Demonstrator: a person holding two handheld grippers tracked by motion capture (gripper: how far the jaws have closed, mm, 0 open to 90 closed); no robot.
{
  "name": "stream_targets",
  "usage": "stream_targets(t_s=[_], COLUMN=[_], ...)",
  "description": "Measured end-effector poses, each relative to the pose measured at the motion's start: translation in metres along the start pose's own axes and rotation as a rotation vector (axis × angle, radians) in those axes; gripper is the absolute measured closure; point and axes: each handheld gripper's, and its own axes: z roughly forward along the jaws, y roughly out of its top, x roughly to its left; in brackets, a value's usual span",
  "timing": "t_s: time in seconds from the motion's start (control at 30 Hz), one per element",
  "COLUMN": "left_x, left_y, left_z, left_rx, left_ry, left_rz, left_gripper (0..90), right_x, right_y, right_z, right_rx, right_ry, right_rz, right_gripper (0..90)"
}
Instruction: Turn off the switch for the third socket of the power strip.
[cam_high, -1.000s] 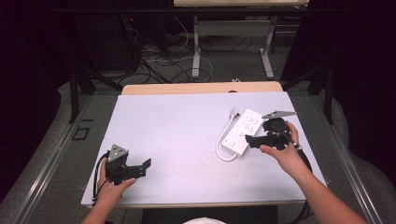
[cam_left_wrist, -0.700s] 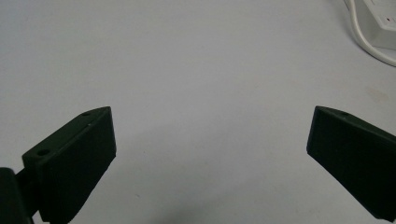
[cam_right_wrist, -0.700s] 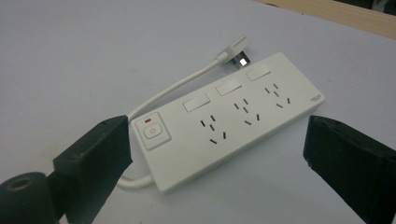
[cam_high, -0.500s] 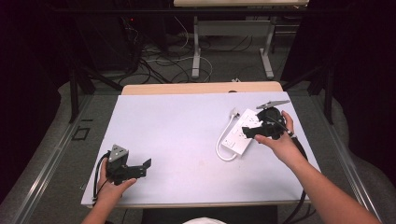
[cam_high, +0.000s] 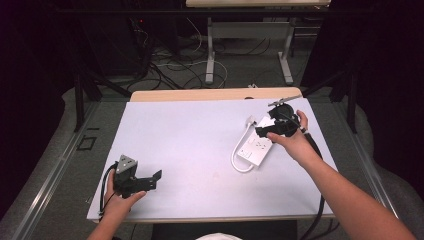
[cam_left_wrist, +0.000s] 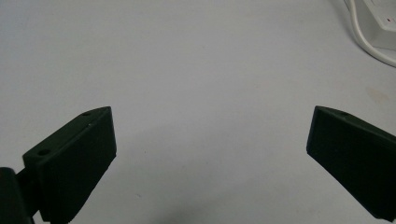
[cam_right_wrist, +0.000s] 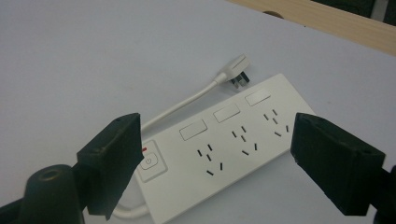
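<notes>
The right gripper (cam_high: 265, 131) hangs just above a white power strip (cam_high: 257, 146) that lies flat on the pale worktop (cam_high: 190, 135). Its jaws are spread wide and pinch nothing. In the right gripper view the power strip (cam_right_wrist: 224, 144) sits between and beyond the two black jaws: the three socket groups fall in the gap between them, and the end with the switch (cam_right_wrist: 150, 162) lies just beside the jaw on the left of that view, partly hidden behind it. Each socket group has a blank rectangular panel on its far side. A red mark shows at the edge of the switch. The strip's white cord (cam_right_wrist: 180, 105) leaves the switch end near the bottom of the view, loops back past the left jaw and ends in a plug (cam_right_wrist: 236, 70) resting on the worktop beyond the strip, well ahead of the jaws.

The left gripper (cam_high: 150, 180) is held low over the worktop, well apart from the right gripper. Its jaws are also spread wide with nothing between them, only bare worktop (cam_left_wrist: 201, 84) ahead. In the left gripper view a corner of the power strip (cam_left_wrist: 380, 21) and a bend of its cord (cam_left_wrist: 369, 42) lie far beyond the right-hand jaw.
</notes>
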Motion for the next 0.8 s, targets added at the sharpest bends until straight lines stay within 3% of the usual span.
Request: stream_targets(t_s=[0.23, 0.8], left_x=[0.0, 0.0], left_y=[0.0, 0.0], left_z=[0.0, 0.0], left_rx=[0.0, 0.001], left_ry=[-0.001, -0.001], left_rz=[0.0, -0.001], left_gripper=[1.4, 1.4], right_x=[-0.003, -0.015], right_y=[0.01, 0.027], right_z=[0.007, 0.025], right_rx=[0.006, 0.047], right_ry=[-0.03, -0.04], right_rz=[-0.009, -0.002], right_gripper=[21.1, 30.3])
